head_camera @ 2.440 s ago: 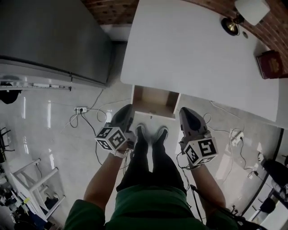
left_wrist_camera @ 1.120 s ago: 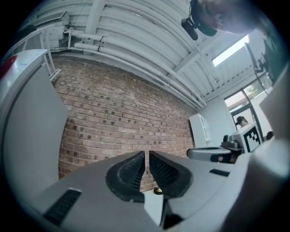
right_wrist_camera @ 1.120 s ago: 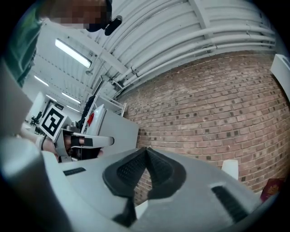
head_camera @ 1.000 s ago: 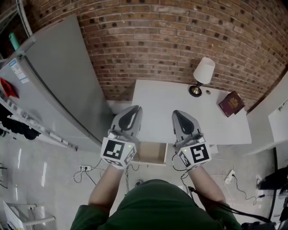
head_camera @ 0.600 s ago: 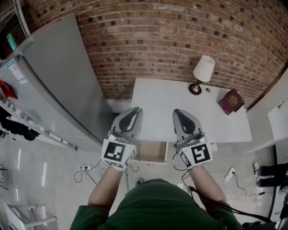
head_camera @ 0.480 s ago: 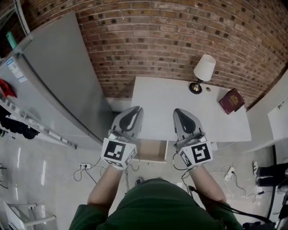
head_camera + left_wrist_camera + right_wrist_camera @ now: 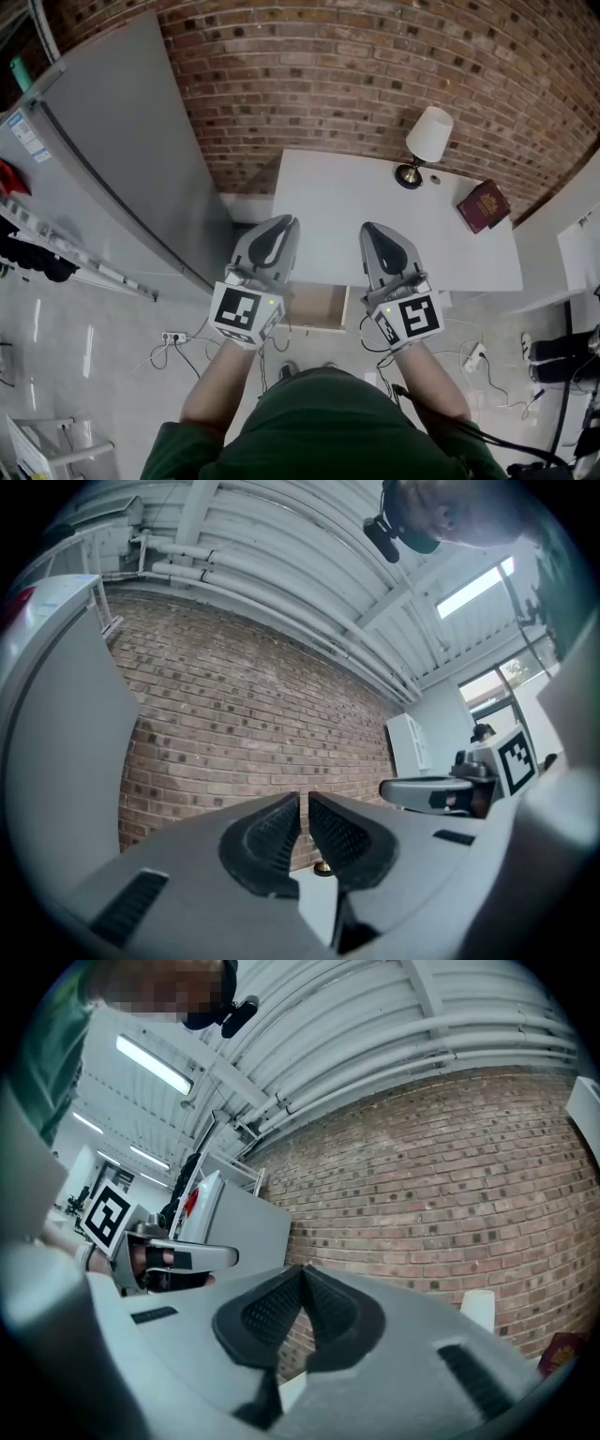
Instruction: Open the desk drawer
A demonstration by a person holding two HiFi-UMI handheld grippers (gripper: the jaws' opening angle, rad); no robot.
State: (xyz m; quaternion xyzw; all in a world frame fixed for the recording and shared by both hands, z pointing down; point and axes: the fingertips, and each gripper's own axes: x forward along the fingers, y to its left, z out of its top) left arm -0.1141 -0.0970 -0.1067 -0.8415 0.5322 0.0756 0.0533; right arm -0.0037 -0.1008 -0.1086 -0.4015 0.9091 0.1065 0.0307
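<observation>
The white desk (image 7: 375, 216) stands against a brick wall. Its wooden drawer (image 7: 317, 307) is pulled out at the front edge, and it looks empty inside. Both grippers are held side by side in the air in front of the desk, pointing at the wall and touching nothing. My left gripper (image 7: 278, 225) hovers over the drawer's left end; in the left gripper view (image 7: 304, 803) a thin slit shows between its pads, with nothing in it. My right gripper (image 7: 375, 232) hangs over the drawer's right end, and in the right gripper view (image 7: 302, 1274) its pads meet at the tip.
A table lamp (image 7: 427, 141) and a dark red book (image 7: 483, 206) sit at the desk's back right. A tall grey cabinet (image 7: 122, 159) stands to the left of the desk. Power strips and cables (image 7: 173, 337) lie on the glossy floor.
Since the oldest frame both grippers have come up from beside the drawer to in front of the desk, and the head view has tipped up. Over the last second nothing has really moved.
</observation>
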